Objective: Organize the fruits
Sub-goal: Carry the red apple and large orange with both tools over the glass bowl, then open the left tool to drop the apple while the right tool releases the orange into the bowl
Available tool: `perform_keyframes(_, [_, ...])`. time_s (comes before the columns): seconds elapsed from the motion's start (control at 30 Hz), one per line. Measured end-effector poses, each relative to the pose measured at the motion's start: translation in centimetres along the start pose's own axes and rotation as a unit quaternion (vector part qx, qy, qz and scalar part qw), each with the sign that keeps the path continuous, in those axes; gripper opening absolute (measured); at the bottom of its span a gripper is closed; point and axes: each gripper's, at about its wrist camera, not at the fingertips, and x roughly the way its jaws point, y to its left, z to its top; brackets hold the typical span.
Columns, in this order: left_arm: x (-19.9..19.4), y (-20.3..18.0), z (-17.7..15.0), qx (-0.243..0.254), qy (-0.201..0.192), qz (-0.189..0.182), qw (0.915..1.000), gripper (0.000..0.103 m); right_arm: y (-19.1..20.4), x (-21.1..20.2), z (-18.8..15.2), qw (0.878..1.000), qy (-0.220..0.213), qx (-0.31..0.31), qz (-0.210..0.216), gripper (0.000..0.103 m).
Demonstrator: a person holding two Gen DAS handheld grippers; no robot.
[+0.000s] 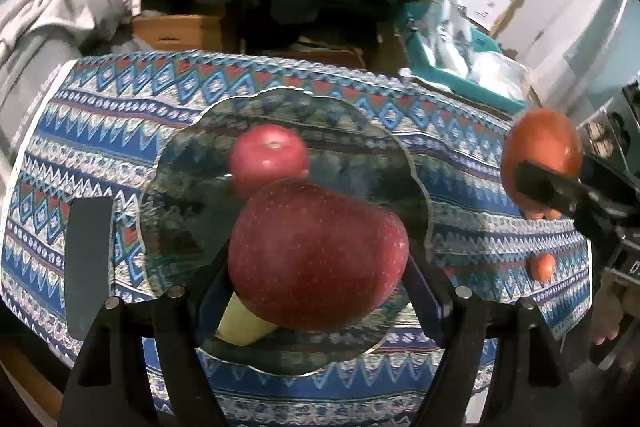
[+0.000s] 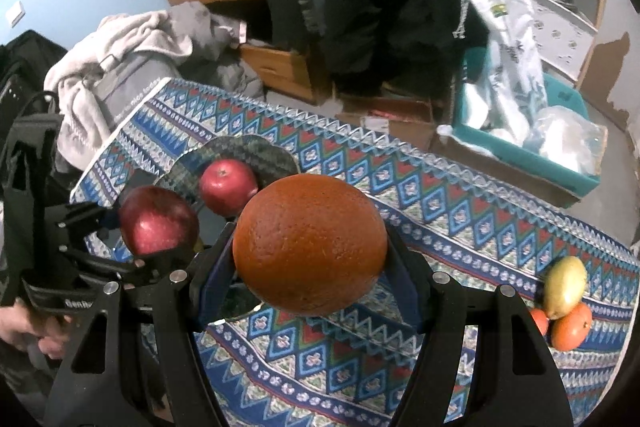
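Note:
My left gripper is shut on a big dark red apple, held just above a scalloped glass plate on the patterned tablecloth. A smaller red apple lies on the plate, and a yellow fruit shows under the held apple. My right gripper is shut on an orange over the cloth, to the right of the plate. From the right wrist view the left gripper with its apple is at the left.
A yellow-green fruit and two orange fruits lie near the table's right edge. A dark flat strip lies left of the plate. Beyond the table stand a teal bin of plastic bags, cardboard boxes and a clothes pile.

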Motion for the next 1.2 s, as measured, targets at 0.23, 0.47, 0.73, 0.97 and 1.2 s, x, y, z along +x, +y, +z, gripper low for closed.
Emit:
perform_keyframes(0.23, [0.9,3.1,0.0,-0.031,0.006,0.008,0.9995,0.08,1.4,2.9,0.3,1.0,0.023,-0.003,0.017,0.07])
perform_keyframes(0.47, [2.1,2.6,-0.3,-0.022,0.016,-0.011,0.9996,0.08,2.4,4.9,0.7,0.999,0.041,-0.003,0.027,0.07])
perform_keyframes(0.73, [3.1,0.7,-1.0,0.004,0.029,-0.021,0.9994,0.08,2.4,6.5,0.9,0.998,0.054,0.003,0.031,0.07])
perform_keyframes(0.97, [3.7,-0.2,-1.0,0.02,0.024,-0.011,0.9995,0.08,2.6,7.5,0.7,0.997,0.064,0.002,0.035,0.07])
perform_keyframes(1.2, [3.8,0.1,-1.0,0.017,0.024,-0.005,0.9996,0.078,2.4,8.6,0.3,0.996,0.077,0.009,0.041,0.07])
